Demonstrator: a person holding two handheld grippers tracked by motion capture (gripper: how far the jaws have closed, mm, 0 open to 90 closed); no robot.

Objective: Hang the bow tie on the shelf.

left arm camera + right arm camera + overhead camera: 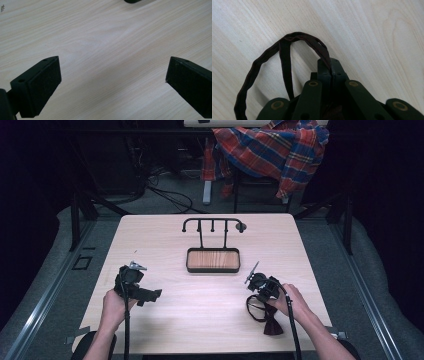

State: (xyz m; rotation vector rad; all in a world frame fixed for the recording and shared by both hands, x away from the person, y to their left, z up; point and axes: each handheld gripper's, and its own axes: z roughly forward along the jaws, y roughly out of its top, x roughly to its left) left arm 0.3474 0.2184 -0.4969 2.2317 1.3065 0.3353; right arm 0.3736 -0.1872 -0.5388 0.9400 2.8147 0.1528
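right gripper clamped on bow tie strap | left gripper apart | no legible writing

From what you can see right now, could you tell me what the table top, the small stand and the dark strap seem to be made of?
The table top looks like pale wood or wood-look laminate: fine grain, matte. The stand appears to be thin black metal rod with a wood-grained tray base. The strap, pinched in the right gripper, looks like soft dark fabric: limp, slightly puckered; the exact fibre is unclear.
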